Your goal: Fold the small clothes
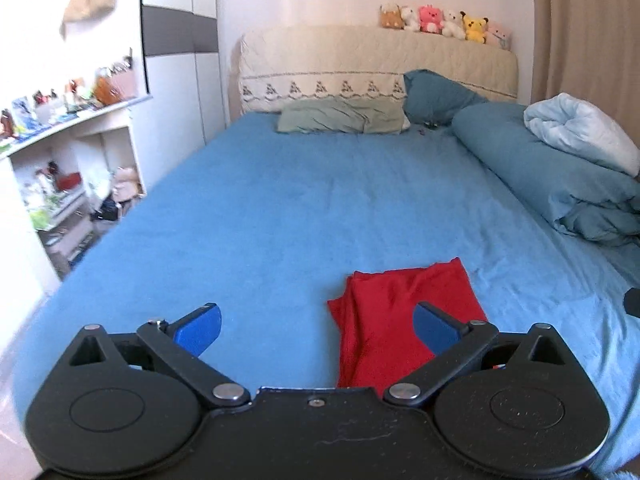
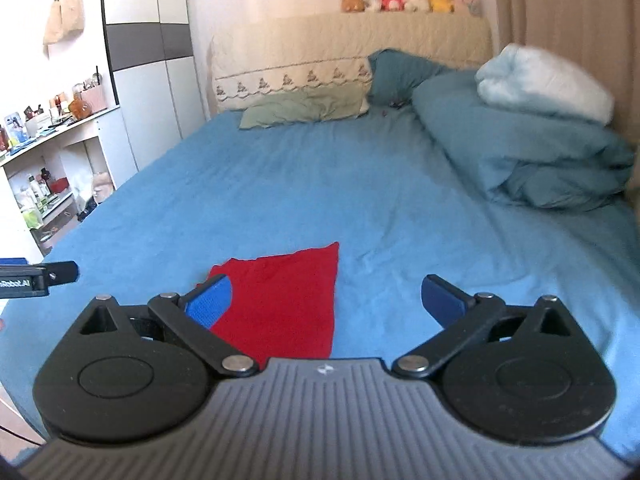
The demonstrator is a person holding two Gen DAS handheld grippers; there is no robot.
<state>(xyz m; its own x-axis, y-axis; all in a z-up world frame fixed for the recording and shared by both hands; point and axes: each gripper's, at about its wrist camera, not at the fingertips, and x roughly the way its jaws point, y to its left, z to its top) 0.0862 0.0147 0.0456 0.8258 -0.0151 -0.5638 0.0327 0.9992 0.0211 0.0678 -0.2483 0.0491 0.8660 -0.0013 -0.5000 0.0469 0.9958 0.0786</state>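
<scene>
One folded red knit garment (image 1: 404,316) was seen lying flat on the blue fitted bedsheet (image 1: 280,208), near the foot of the bed. Two black two-finger grippers with blue pads were counted: the left gripper (image 1: 318,326) and the right gripper (image 2: 326,300). At the head of the bed one flat sage-green pillow (image 1: 344,116) and one dark teal pillow (image 1: 436,94) were placed against the cream quilted headboard (image 1: 376,60), on top of which six small plush toys (image 1: 444,22) were lined up. One rolled teal duvet (image 1: 560,176) was laid along the right side of the bed, with one pale blue folded blanket (image 1: 580,132) resting on it. A white shelf unit crowded with small items (image 1: 68,168) was seen beside the bed on the left.

Both grippers were held low over the foot of the bed, pointed towards the headboard, and nothing was gripped by either. The jaws of both were spread wide.

In the left wrist view, the red garment was found ahead and to the right, its near part passing behind the right-hand pad (image 1: 434,330). In the right wrist view, the garment (image 2: 280,300) lay ahead and to the left, partly covered by the left-hand pad (image 2: 210,304). Part of the left gripper (image 2: 40,276) was seen at the left edge of that view, so the garment was placed between the two tools.
</scene>
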